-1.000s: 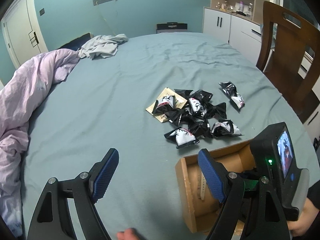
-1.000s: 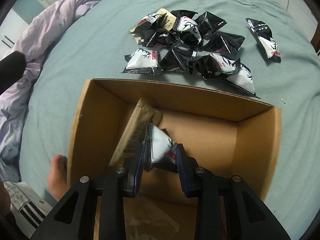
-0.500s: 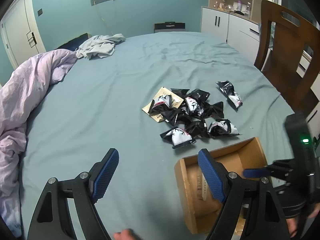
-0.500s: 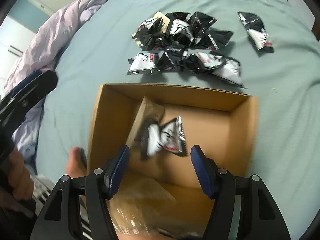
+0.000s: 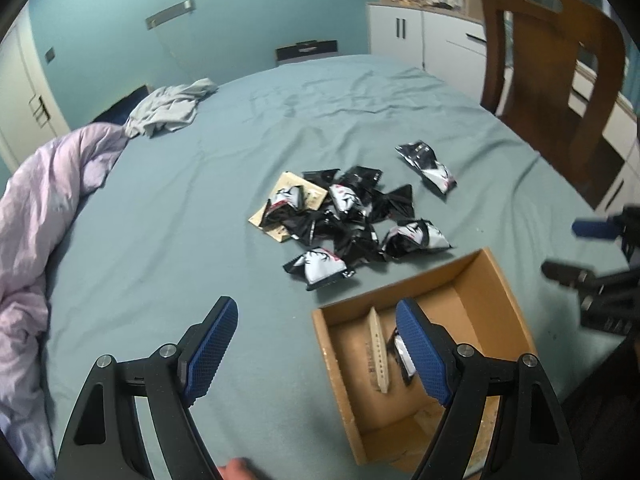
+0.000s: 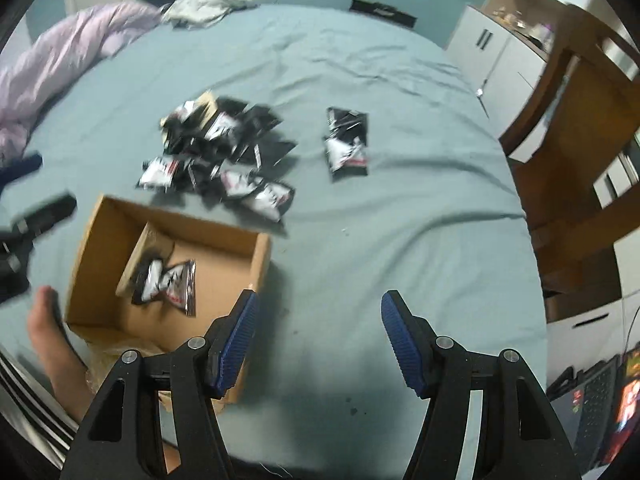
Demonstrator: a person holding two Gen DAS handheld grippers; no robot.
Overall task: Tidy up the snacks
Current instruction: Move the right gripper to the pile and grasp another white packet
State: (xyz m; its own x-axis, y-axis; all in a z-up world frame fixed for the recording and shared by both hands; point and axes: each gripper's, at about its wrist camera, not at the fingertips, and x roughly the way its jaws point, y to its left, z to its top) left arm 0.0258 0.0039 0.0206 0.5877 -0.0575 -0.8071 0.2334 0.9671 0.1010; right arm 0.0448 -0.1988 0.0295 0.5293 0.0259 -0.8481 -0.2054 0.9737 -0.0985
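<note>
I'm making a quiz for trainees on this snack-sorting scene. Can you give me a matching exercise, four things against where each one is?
Things
1. brown cardboard box
2. lone black-and-white snack packet
3. crumpled lilac duvet
4. brown wooden chair

Places
A. beside the bed, on its right side
B. on the teal bed sheet, near edge, holding a snack packet and a tan card
C. heaped along the bed's left side
D. on the sheet, apart to the right of the pile of packets

Pairs: 1-B, 2-D, 3-C, 4-A
</note>
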